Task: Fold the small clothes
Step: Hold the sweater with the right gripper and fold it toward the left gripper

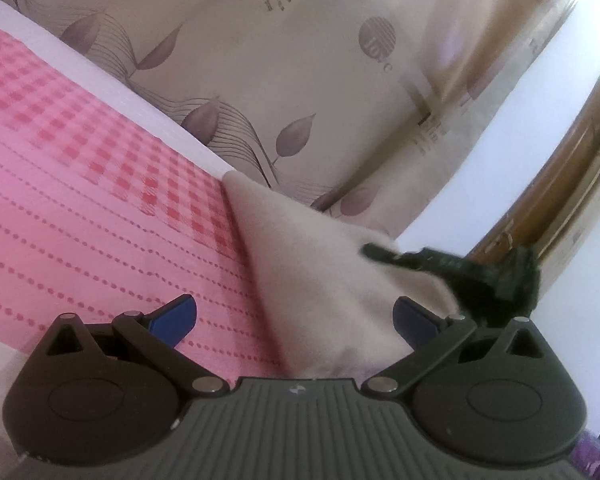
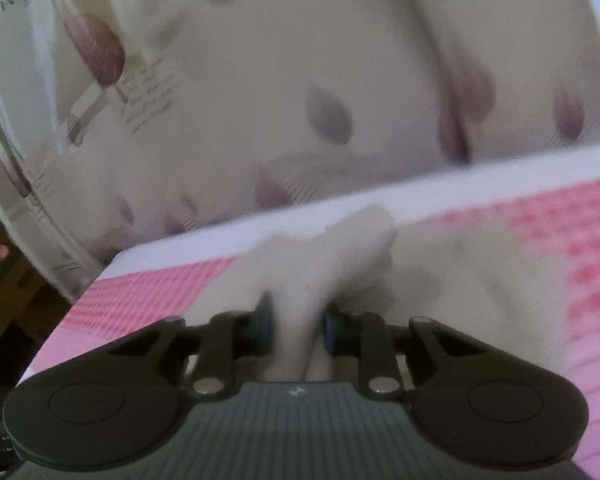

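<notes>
Ur right gripper [image 2: 296, 330] is pinched on the beige garment [image 2: 340, 248], bunched at 12 on the pink bedsheet [image 2: 148, 292]. Left gripper [image 1: 296, 314] gapes wide, empty, cloth [image 1: 320, 280] betw the pads. Thin bite, a fast pull prob slips it.

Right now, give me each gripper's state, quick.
Left gripper: open, beige garment lies between its fingers, not pinched.
Right gripper: closed on a bunched fold of the beige garment.

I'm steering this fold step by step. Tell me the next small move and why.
Probably draw the right claw across the pink bedspread, carrying the fold over. It is shut on a bunched edge of the beige garment, while the left claw stands open, gripping nothing.
</notes>
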The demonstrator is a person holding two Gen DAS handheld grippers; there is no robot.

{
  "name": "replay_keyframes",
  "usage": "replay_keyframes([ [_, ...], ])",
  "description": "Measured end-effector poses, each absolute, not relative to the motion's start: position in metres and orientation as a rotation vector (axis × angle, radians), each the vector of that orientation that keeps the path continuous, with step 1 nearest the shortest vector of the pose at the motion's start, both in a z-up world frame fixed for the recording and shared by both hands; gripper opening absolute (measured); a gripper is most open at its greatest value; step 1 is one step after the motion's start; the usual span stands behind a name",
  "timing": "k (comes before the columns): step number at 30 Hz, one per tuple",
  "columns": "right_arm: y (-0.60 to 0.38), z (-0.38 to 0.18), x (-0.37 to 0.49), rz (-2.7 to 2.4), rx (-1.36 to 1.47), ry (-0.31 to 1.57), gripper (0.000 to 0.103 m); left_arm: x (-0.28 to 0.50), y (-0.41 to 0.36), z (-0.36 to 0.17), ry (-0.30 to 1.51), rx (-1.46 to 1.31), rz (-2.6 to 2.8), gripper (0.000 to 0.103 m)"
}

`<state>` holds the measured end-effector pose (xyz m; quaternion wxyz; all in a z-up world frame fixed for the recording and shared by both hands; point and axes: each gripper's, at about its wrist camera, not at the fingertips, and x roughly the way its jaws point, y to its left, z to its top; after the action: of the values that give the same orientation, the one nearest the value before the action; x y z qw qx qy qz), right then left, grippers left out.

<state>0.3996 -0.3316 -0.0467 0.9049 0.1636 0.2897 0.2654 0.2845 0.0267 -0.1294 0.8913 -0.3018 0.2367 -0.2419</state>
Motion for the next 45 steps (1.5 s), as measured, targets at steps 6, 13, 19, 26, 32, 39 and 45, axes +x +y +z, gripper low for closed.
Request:
replay_keyframes([
  [6, -0.381, -0.031, 0.411, 0.458, 0.315, 0.572, 0.020, 0.285, 0.026, -0.129, 0.494, -0.619, -0.501, 0.103],
  [13, -0.443, -0.068, 0.416, 0.311, 0.389, 0.612, 0.013, 0.287, 0.026, -0.129, 0.499, -0.613, -0.501, 0.103],
  [19, -0.463, -0.076, 0.395, 0.557, 0.713, 0.601, 0.057, 0.287, 0.026, -0.130, 0.502, -0.610, -0.501, 0.103],
  [26, -0.438, -0.093, 0.406, 0.565, 0.661, 0.689, 0.088, 0.287, 0.025, -0.130, 0.505, -0.603, -0.500, 0.103],
  [32, -0.409, -0.092, 0.418, 0.615, 0.578, 0.701, 0.072, 0.288, 0.025, -0.131, 0.511, -0.596, -0.498, 0.103],
  [39, -0.377, -0.076, 0.411, 0.494, 0.281, 0.645, 0.024, 0.289, 0.025, -0.131, 0.515, -0.591, -0.496, 0.103],
  [45, -0.392, -0.038, 0.396, 0.452, 0.200, 0.532, 0.021, 0.290, 0.025, -0.131, 0.517, -0.588, -0.496, 0.103],
])
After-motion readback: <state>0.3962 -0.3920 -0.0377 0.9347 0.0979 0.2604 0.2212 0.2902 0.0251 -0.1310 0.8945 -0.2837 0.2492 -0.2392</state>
